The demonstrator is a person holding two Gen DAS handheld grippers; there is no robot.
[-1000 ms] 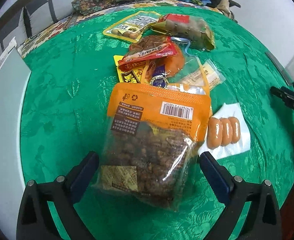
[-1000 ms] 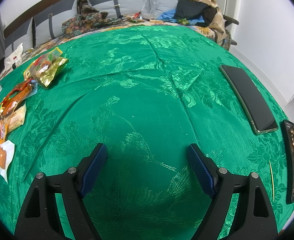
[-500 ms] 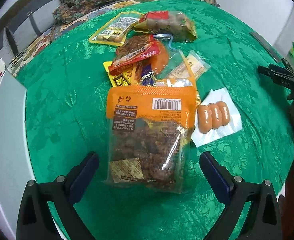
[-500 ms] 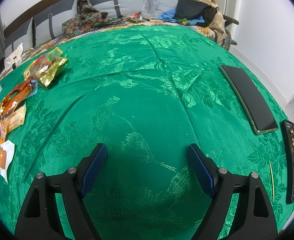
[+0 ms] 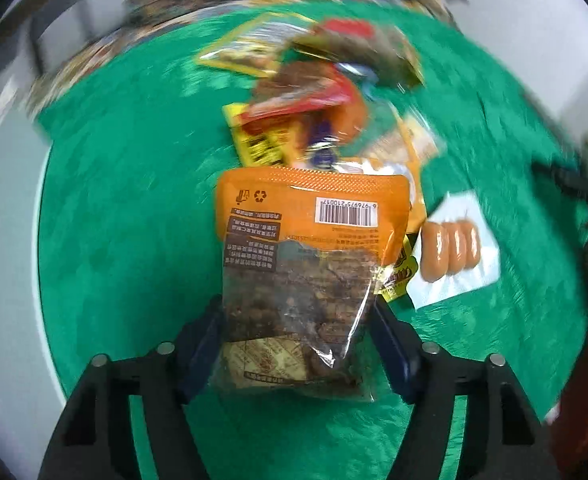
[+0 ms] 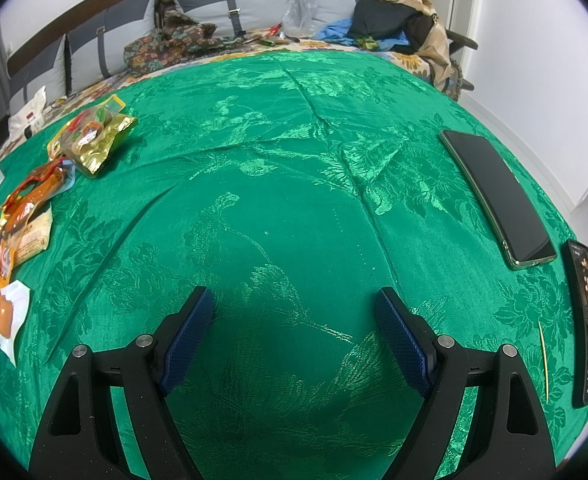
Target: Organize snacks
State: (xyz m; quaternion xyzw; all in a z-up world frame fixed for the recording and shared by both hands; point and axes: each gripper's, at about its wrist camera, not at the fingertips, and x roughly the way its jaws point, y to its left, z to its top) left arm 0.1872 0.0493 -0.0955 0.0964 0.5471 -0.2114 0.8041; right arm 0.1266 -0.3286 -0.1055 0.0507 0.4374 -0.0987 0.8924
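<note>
Orange snack bag [image 5: 310, 256] lying flat on the green counter [image 5: 125, 208], at about 6 o'clock of the snack pile [image 5: 306, 92], sausage pack [image 5: 452, 246] just beside at 3 o'clock. Looks light, soft and crinkly, with slippery plastic and lumpy bits inside. Best pinched at the see-through bottom end, not too hard. Left gripper [image 5: 296, 344] tipped steeply down, jaws closing on that end, pads touching both sides. Right gripper [image 6: 294, 332] tilted down over bare cloth, jaws wide apart, holding nothing.
</note>
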